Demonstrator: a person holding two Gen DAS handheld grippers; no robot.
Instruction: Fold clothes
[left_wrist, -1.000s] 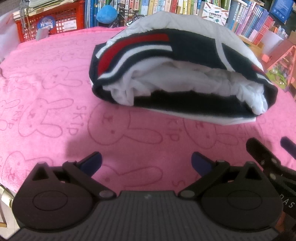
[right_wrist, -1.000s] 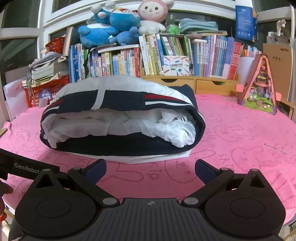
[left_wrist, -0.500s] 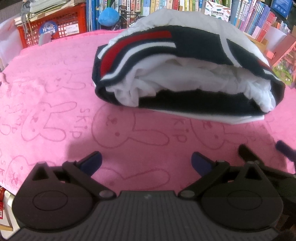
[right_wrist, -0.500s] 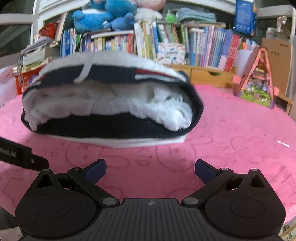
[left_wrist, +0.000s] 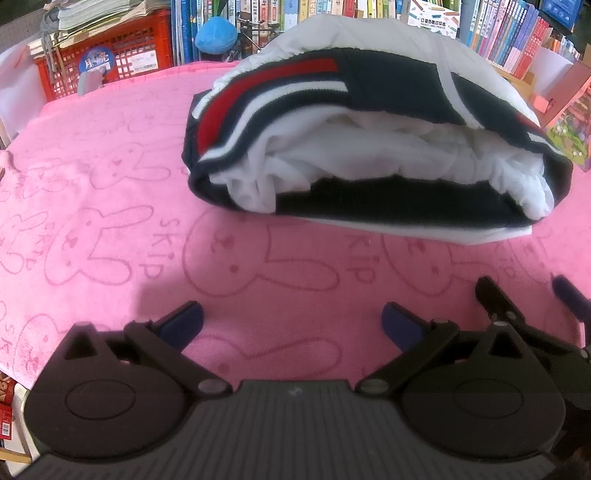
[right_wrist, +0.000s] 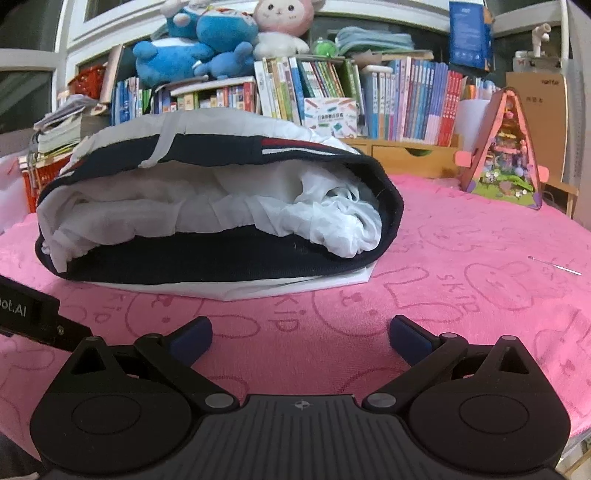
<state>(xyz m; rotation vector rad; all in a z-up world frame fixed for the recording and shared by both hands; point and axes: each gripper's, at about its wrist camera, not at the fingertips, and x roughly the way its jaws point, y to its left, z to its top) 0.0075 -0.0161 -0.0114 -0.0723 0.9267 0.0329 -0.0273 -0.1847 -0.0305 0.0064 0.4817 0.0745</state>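
Worktop draped in pink rabbit-print cloth (right_wrist: 461, 236), backed by crowded bookshelves (right_wrist: 406, 99).
Folded navy-and-white garment (right_wrist: 207, 218) is laid mid-cloth; left tongs (left_wrist: 291, 319) and right tongs (right_wrist: 301, 334) are held wide apart, empty, short of it. Toy house (right_wrist: 502, 147) is seen at right.

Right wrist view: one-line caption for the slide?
Open right gripper faces a folded navy-and-white garment on a pink bunny-print towel, bookshelf behind.
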